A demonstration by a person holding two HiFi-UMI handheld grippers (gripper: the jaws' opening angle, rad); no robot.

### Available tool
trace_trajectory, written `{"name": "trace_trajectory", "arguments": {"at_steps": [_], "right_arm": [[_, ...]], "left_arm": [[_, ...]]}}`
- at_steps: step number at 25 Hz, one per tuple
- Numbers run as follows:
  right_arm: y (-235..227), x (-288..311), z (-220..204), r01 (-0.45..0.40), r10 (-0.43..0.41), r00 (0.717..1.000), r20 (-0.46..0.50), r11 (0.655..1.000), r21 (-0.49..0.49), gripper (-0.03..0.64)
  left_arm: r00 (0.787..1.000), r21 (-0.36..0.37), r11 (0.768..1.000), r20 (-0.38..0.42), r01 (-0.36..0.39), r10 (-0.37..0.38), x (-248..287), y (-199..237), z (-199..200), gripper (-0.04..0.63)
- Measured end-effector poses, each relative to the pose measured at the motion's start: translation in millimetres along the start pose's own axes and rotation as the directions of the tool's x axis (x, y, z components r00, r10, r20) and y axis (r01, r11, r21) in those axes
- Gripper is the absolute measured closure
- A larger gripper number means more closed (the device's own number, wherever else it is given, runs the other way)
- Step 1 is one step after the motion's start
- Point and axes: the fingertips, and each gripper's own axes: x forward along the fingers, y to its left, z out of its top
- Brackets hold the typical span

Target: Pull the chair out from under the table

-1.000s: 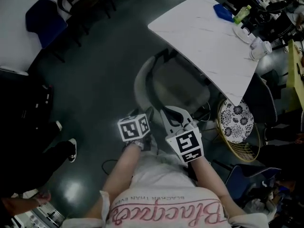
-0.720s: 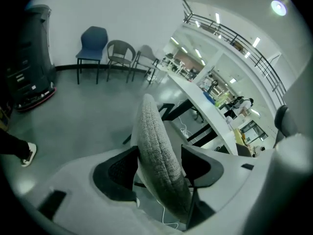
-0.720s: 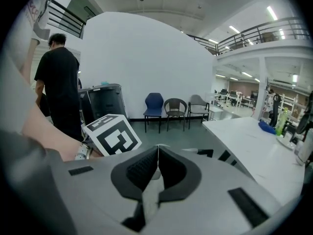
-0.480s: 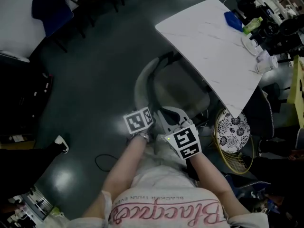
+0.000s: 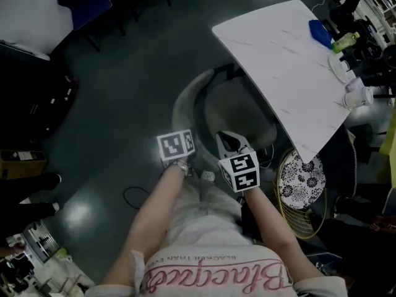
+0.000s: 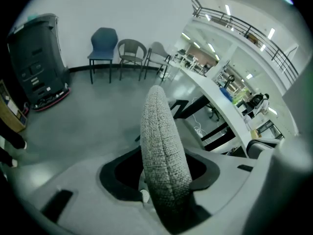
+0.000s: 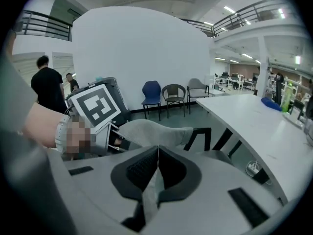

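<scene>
L tool [image 6: 164, 177] tilted down, closing on chair [image 6: 160, 126].

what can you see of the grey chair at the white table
The chair is grey, upholstered in coarse woven fabric, with a curved backrest. It stands upright on the dark floor, its seat tucked partly under the white table. The left gripper, whose jaws have just been closing, clasps the backrest's top rim.

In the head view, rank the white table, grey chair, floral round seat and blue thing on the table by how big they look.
1. white table
2. grey chair, partly hidden under the table
3. floral round seat
4. blue thing, clearly smallest, though also farthest from the camera
</scene>
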Motion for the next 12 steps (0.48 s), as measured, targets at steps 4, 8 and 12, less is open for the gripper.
{"name": "trace_trajectory", "arguments": {"at_steps": [4,8,12], "right_arm": [[-4.0,-9.6,-11.7,-0.025,0.024,1.0,0.008,0.999,0.031,0.611],[4.1,-9.4,-21.0,-0.061,0.061,0.998,0.003,0.998,0.027,0.611],[17.7,-10.7,-12.8,-0.081,0.081,0.996,0.024,0.997,0.001,0.611]], "left_arm": [[0.996,0.037,0.996,-0.028,-0.082,0.083,0.3,4.8,-3.7,0.478],[0.995,0.029,0.995,-0.024,-0.1,0.101,-1.3,10.3,-7.8,0.505],[0.997,0.001,0.997,-0.018,-0.079,0.079,-2.8,11.8,-9.6,0.508]]}}
